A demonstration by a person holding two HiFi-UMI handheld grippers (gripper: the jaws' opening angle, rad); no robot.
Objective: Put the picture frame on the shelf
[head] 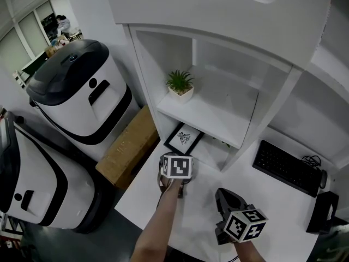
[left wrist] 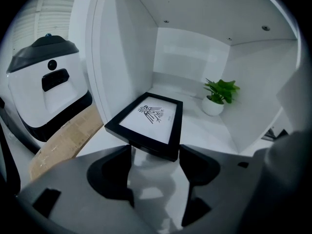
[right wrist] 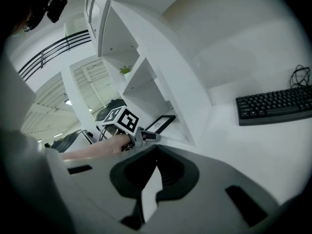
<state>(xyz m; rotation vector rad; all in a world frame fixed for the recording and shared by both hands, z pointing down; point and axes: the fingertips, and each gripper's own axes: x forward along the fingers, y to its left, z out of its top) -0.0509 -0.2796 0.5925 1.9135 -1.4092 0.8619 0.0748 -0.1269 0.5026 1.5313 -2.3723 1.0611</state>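
Observation:
The picture frame [head: 184, 138] is black with a white print of a bird. It sits tilted, far edge higher, at the mouth of the white shelf unit [head: 218, 113], below the board that carries the plant. My left gripper [head: 176, 155] points at it from the desk side. In the left gripper view the frame [left wrist: 148, 121] fills the middle, its near edge just past the tips of the left gripper [left wrist: 155, 162], whose jaws stand apart. The right gripper [head: 224, 194] hangs over the desk to the right, away from the frame. Its jaws [right wrist: 157, 152] meet with nothing between them.
A small potted plant [head: 180, 84] stands at the left of the shelf board. A black keyboard [head: 286, 167] lies on the desk at the right, with a black object [head: 323, 212] near the edge. A cardboard box [head: 128, 146] and white-and-black machines [head: 82, 91] stand left of the desk.

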